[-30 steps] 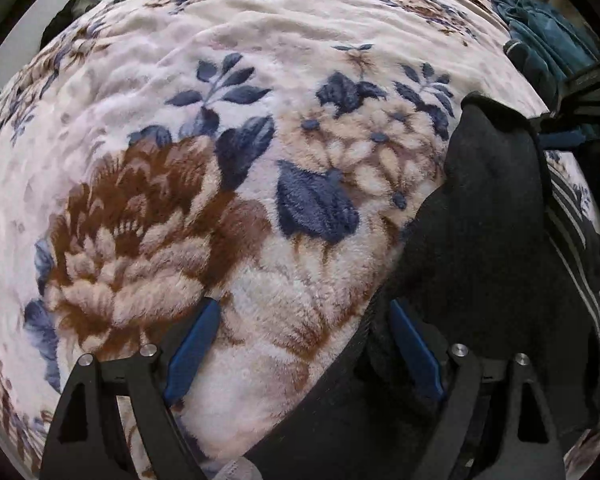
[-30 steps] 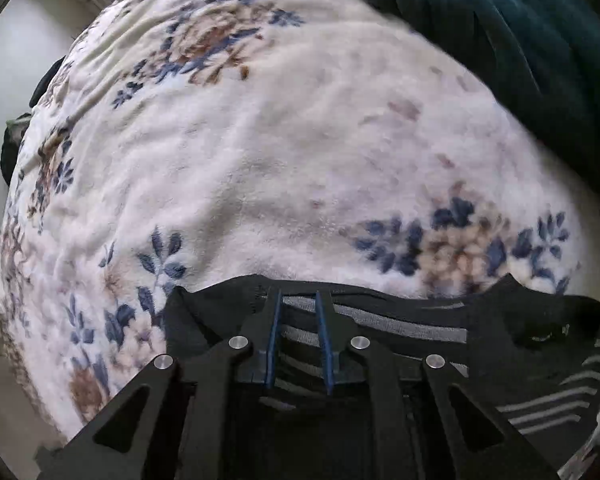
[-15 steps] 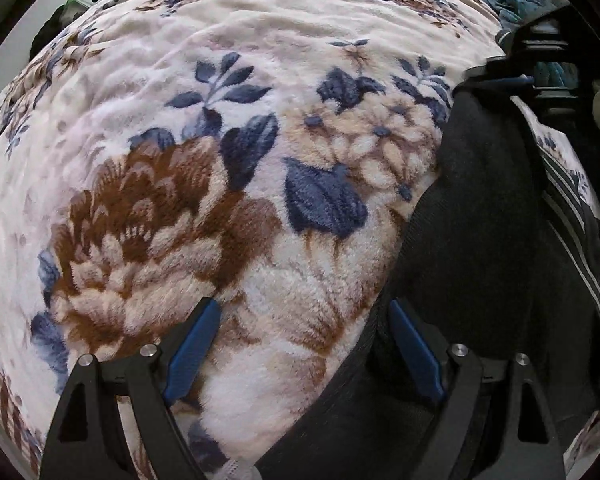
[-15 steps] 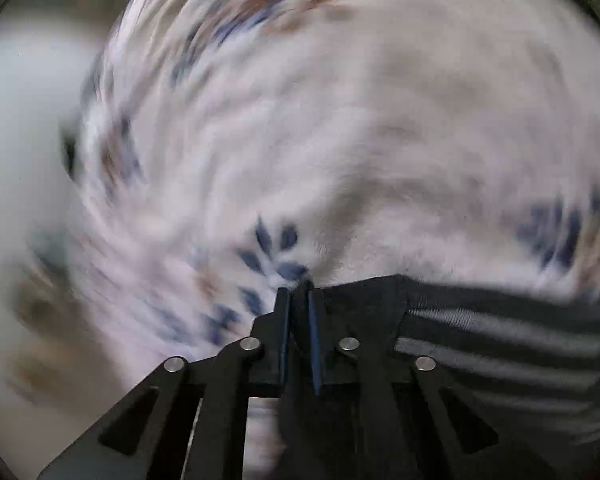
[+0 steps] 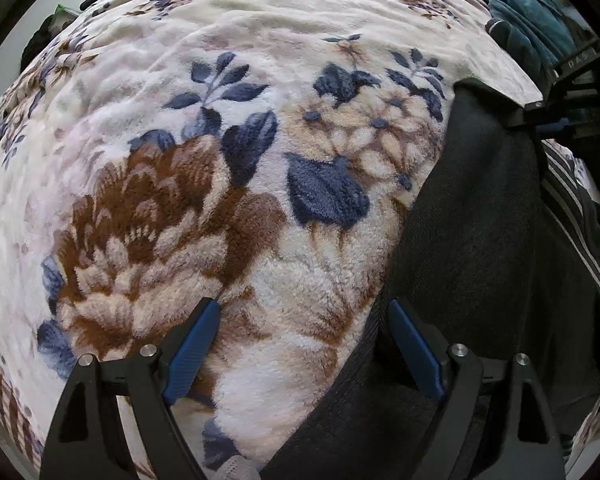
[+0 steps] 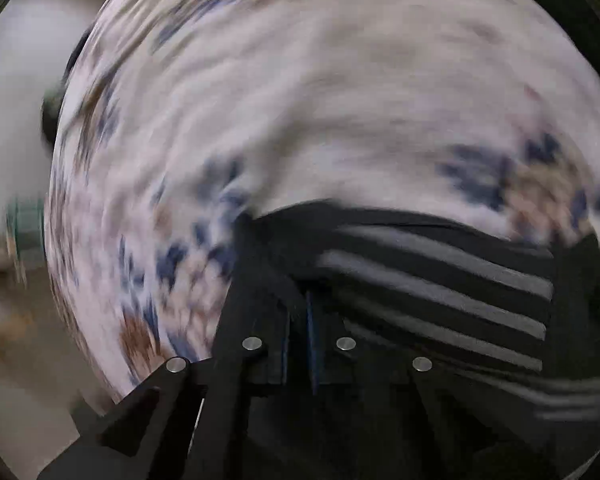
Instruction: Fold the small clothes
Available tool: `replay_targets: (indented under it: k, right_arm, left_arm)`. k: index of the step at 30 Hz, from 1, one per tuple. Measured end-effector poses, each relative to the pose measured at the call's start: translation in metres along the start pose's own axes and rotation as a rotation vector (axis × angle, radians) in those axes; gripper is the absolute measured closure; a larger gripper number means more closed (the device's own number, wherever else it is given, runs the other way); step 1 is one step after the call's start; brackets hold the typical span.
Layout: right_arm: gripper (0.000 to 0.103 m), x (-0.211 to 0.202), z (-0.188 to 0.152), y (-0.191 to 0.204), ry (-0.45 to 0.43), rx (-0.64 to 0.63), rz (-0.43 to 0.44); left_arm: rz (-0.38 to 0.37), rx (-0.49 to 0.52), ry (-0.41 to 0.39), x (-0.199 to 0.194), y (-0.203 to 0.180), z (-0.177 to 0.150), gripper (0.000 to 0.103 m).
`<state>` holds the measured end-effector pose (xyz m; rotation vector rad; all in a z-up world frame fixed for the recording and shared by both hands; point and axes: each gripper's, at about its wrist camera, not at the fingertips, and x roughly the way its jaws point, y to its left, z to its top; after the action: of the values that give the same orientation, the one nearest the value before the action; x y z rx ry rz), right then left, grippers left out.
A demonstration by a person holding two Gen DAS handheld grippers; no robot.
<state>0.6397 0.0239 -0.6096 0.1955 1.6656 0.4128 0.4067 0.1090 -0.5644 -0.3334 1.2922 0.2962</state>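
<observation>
On floral fleece blanket (image 5: 260,200), black striped garment (image 5: 480,220) lying at right edge, pinched at one corner.
Right gripper (image 6: 298,320) clenched on dark cloth of garment, blue pads nearly together, cloth between them; view badly blurred. Left gripper (image 5: 304,320) spread wide, grasping nothing, pointing steeply down; left finger (image 5: 192,352) over bare blanket, right finger over garment's edge; contact with cloth unclear. Grey stripes showing along garment's far side. Teal cloth (image 5: 528,12) bunched at blanket's far right corner, well apart from garment.
</observation>
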Motion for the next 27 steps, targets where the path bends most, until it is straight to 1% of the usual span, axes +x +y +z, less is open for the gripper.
replay_targets:
  k: [2, 3, 4, 5, 6, 7, 8, 9, 10, 11, 12, 13, 14, 16, 17, 18, 19, 21, 22, 24, 26, 27]
  right_arm:
    - [0.096, -0.012, -0.001, -0.023, -0.057, 0.103, 0.029]
    - [0.095, -0.016, -0.001, -0.024, -0.067, 0.108, 0.04]
    - [0.092, -0.019, -0.003, -0.023, -0.077, 0.091, 0.035]
    - [0.088, -0.024, -0.004, -0.019, -0.085, 0.053, 0.015]
    - [0.08, -0.026, -0.005, -0.008, -0.088, -0.01, -0.015]
    - [0.068, -0.026, -0.005, 0.007, -0.101, -0.087, -0.052]
    - [0.064, -0.023, -0.003, 0.026, -0.11, -0.162, -0.076]
    - [0.056, -0.02, 0.001, 0.041, -0.109, -0.225, -0.111]
    - [0.056, -0.011, 0.007, 0.055, -0.093, -0.296, -0.144]
    - [0.056, 0.002, 0.009, 0.069, -0.063, -0.373, -0.201]
    - [0.064, 0.011, 0.012, 0.077, -0.043, -0.414, -0.259]
    - [0.093, 0.019, 0.015, 0.083, -0.052, -0.445, -0.307]
    - [0.093, 0.02, 0.019, 0.083, -0.061, -0.434, -0.326]
    - [0.096, 0.014, 0.037, 0.065, -0.082, -0.253, -0.236]
    - [0.097, 0.007, 0.045, 0.049, -0.094, -0.13, -0.167]
    - [0.102, 0.001, 0.052, 0.026, -0.096, 0.024, -0.066]
    - [0.103, -0.004, 0.056, 0.004, -0.1, 0.159, 0.032]
    - [0.103, -0.013, 0.059, -0.019, -0.104, 0.262, 0.117]
    - [0.102, -0.019, 0.06, -0.025, -0.1, 0.268, 0.132]
    - [0.1, -0.034, 0.059, -0.021, -0.098, 0.178, 0.109]
    - [0.081, -0.041, 0.054, -0.001, -0.071, 0.027, 0.087]
    - [0.06, -0.04, 0.048, 0.007, -0.038, -0.043, 0.076]
  left_arm:
    - [0.003, 0.006, 0.0, 0.001, -0.001, 0.002, 0.017]
    - [0.006, 0.011, -0.001, 0.002, -0.001, 0.003, 0.017]
    - [0.009, 0.014, -0.003, 0.002, -0.002, 0.003, 0.017]
    - [0.012, 0.019, -0.004, 0.003, -0.001, 0.003, 0.017]
    - [0.015, 0.021, -0.005, 0.003, -0.001, 0.004, 0.017]
    - [0.016, 0.022, -0.006, 0.003, -0.001, 0.003, 0.017]
    - [0.019, 0.022, -0.006, 0.003, -0.001, 0.003, 0.017]
    - [0.023, 0.025, -0.005, 0.003, -0.002, 0.003, 0.017]
    - [0.027, 0.029, -0.005, 0.003, -0.003, 0.003, 0.017]
    - [0.03, 0.033, -0.005, 0.003, -0.004, 0.003, 0.017]
    - [0.032, 0.036, -0.005, 0.003, -0.005, 0.003, 0.017]
    - [0.033, 0.038, -0.004, 0.002, -0.005, 0.003, 0.017]
    - [0.032, 0.04, -0.004, 0.002, -0.006, 0.004, 0.017]
    - [0.025, 0.041, -0.001, 0.002, -0.008, 0.005, 0.017]
    - [0.022, 0.039, -0.001, 0.002, -0.008, 0.006, 0.017]
    - [0.019, 0.038, 0.0, 0.003, -0.008, 0.007, 0.017]
    - [0.019, 0.039, -0.001, 0.002, -0.007, 0.007, 0.017]
    - [0.019, 0.037, 0.0, 0.003, -0.007, 0.007, 0.017]
    - [0.017, 0.036, 0.0, 0.003, -0.006, 0.008, 0.017]
    - [0.015, 0.035, 0.0, 0.005, -0.004, 0.009, 0.017]
    - [0.012, 0.033, 0.0, 0.004, -0.003, 0.009, 0.017]
    - [0.012, 0.035, 0.0, 0.005, -0.003, 0.009, 0.017]
